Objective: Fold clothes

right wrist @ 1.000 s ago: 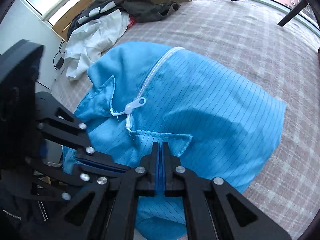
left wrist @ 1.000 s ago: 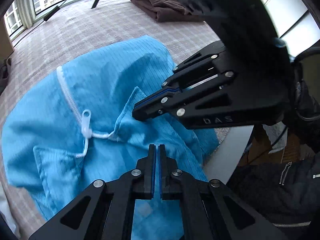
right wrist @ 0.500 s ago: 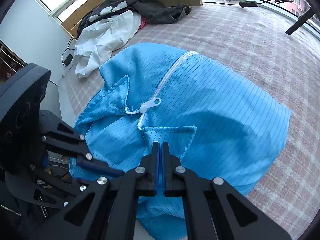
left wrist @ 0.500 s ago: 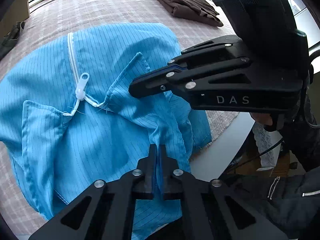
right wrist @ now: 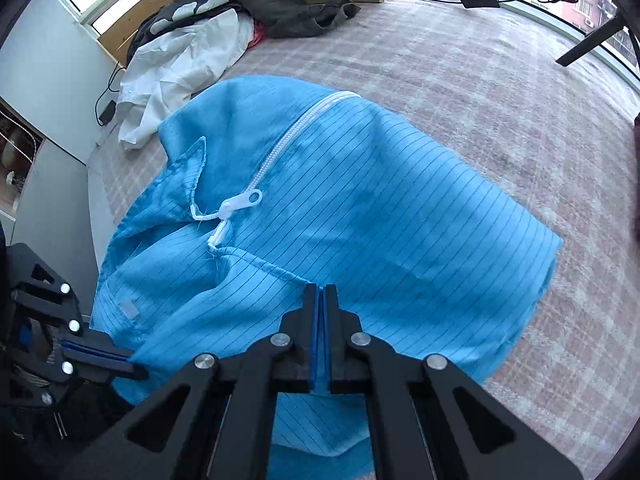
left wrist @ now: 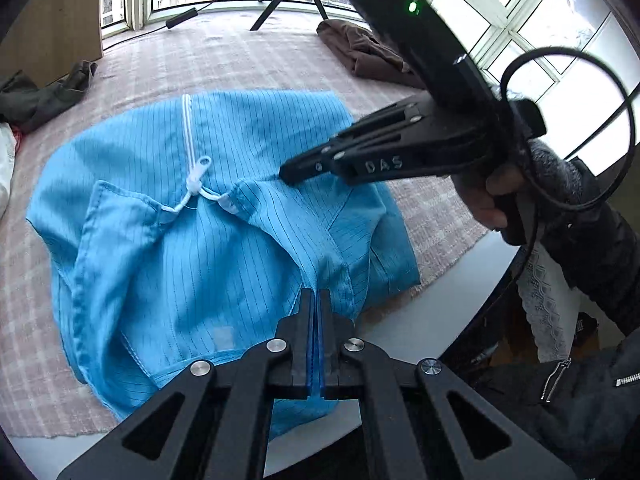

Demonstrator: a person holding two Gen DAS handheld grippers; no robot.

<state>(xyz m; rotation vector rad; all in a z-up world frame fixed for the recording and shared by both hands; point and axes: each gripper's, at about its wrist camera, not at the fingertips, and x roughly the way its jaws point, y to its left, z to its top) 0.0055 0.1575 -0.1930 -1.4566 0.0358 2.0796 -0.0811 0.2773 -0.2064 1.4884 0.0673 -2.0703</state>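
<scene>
Only one readable marking — the raised letters "DAS", moulded on the black side of the right gripper [left wrist: 286,174], seen from the left wrist view above the blue garment [left wrist: 200,240]. On the garment's small pale patch [left wrist: 222,337], near its hem at the table's near edge, nothing legible — too blurred. No other text, numbers or signs legible in either view.

Daylight came in through the windows [left wrist: 540,36], which were blown out to white. The scene was bright, with soft shadows. Fisheye bending curved the edges, the corners were black, and focus stayed sharp.
</scene>
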